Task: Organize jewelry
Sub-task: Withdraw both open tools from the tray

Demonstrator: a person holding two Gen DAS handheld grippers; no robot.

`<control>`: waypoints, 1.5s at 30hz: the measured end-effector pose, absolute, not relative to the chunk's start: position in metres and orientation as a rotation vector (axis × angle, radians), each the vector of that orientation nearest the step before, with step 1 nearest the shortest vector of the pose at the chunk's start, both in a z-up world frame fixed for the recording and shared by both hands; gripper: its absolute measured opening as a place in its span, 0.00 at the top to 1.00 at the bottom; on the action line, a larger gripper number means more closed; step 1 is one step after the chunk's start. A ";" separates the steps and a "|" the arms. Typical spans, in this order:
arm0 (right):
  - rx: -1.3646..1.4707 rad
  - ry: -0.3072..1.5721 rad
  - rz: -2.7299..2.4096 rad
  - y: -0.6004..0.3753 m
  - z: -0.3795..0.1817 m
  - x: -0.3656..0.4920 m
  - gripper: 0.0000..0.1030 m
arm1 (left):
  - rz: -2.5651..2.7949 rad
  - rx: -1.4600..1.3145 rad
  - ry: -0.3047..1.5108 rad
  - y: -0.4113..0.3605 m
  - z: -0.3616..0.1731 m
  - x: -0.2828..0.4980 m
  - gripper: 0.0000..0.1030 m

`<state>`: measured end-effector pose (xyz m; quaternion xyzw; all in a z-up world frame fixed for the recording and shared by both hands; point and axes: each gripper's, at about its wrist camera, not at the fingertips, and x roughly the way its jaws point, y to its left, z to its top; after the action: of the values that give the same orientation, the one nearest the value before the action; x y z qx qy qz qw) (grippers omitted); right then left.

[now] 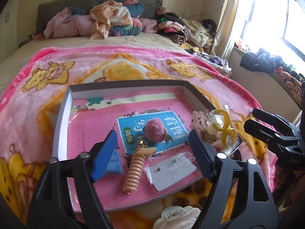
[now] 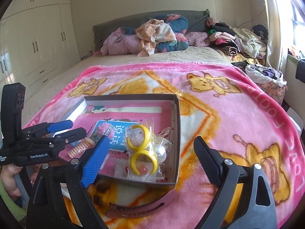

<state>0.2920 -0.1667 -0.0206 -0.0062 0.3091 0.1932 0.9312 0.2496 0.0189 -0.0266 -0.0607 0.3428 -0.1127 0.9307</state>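
Note:
An open shallow box [image 1: 63, 103] [image 2: 176, 126] lies on the pink blanket. In it are a pink fluffy pom-pom clip [image 1: 154, 130], a peach spiral hair tie [image 1: 134, 168], a clear packet with earrings on a white card [image 1: 171, 169], and a clear packet with yellow rings [image 2: 142, 152] [image 1: 222, 127] at the right wall. My left gripper [image 1: 153, 156] is open above the box, over the hair tie. My right gripper [image 2: 150, 162] is open over the box's near right corner, above the yellow rings. A cream claw clip [image 1: 177, 218] and a pink hair clip [image 2: 133, 209] lie outside the box's near edge.
The box floor is lined with a pink booklet with a blue cover panel [image 1: 148, 131]. Piled bedding and clothes [image 1: 106, 19] fill the head of the bed. A window [image 1: 274, 19] and a sill with clothes are at the right. White wardrobes [image 2: 38, 43] stand at the left.

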 end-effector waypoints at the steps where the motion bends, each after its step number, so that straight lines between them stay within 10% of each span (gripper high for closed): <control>1: -0.010 0.627 0.393 -0.168 -0.019 0.289 0.12 | -0.229 -0.125 0.695 0.019 -0.024 0.248 0.25; 8: 0.009 0.589 0.389 -0.178 -0.009 0.266 0.09 | -0.214 -0.130 0.662 0.021 -0.010 0.231 0.11; 45: -0.037 0.675 0.380 -0.185 -0.047 0.210 0.09 | -0.206 -0.120 0.701 0.030 -0.030 0.159 0.11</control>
<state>0.2096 -0.1848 -0.0473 -0.0182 0.3290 0.1853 0.9258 0.1588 0.0305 -0.0305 -0.0587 0.3425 -0.1009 0.9322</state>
